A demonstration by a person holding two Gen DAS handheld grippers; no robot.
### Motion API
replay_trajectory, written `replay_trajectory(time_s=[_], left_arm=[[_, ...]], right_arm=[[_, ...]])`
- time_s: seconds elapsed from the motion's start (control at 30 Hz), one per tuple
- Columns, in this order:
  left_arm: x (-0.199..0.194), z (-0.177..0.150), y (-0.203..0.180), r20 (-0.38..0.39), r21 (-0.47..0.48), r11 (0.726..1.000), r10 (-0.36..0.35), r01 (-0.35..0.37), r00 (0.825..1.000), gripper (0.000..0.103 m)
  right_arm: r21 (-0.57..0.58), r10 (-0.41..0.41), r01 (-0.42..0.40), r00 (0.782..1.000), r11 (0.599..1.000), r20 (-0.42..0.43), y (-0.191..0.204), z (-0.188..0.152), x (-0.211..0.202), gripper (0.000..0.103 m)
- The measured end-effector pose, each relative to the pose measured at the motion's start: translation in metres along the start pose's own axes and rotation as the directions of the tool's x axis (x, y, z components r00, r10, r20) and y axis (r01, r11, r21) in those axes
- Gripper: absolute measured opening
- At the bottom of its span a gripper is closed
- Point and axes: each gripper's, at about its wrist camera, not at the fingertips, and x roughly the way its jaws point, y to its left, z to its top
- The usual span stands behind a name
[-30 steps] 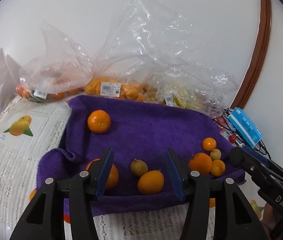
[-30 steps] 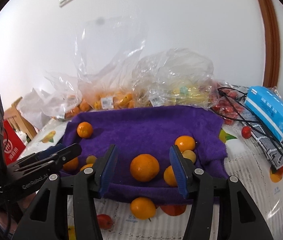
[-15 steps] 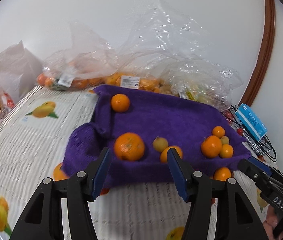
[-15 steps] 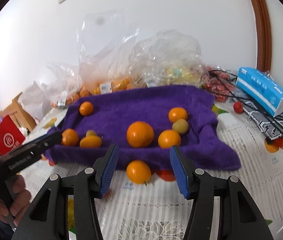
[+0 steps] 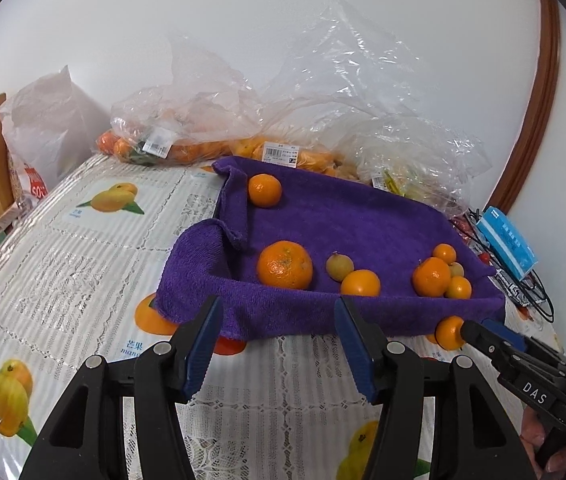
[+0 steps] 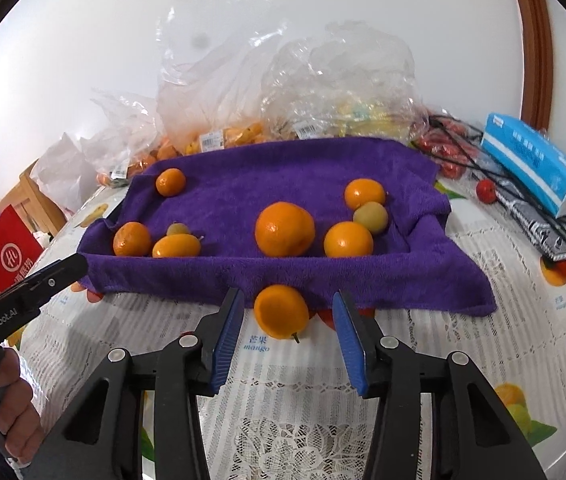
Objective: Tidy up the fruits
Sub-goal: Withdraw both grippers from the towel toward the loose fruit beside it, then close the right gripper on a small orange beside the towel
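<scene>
Fingers of the right gripper are closing around a loose orange on the worktop, just near of the purple towel, not yet pressing it. Left gripper fingers hang released, empty, near the towel's near-left edge.

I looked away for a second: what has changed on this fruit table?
Both grippers drew back from the purple towel. The right gripper now frames the orange on the tablecloth, jaws closing, not yet touching. The left gripper holds nothing. The fruits haven't moved.

Oranges on purple towel
</scene>
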Motion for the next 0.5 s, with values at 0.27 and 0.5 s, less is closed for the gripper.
replay_trajectory(time_s=[0.27,0.5], left_arm=[[0.001,0.003,0.01,-0.022,-0.061,0.998,-0.035,0.034,0.999,0.056],[0.006,0.002,0.006,-0.045,-0.054,0.997,-0.048,0.046,0.998,0.056]], right_arm=[[-0.022,0.004,-0.006,0.998,1.0,-0.066,0.004,-0.001,0.013,0.047],[-0.077,-0.009,-0.003,0.989,0.997,-0.147,0.016,-0.001,0.03,0.047]])
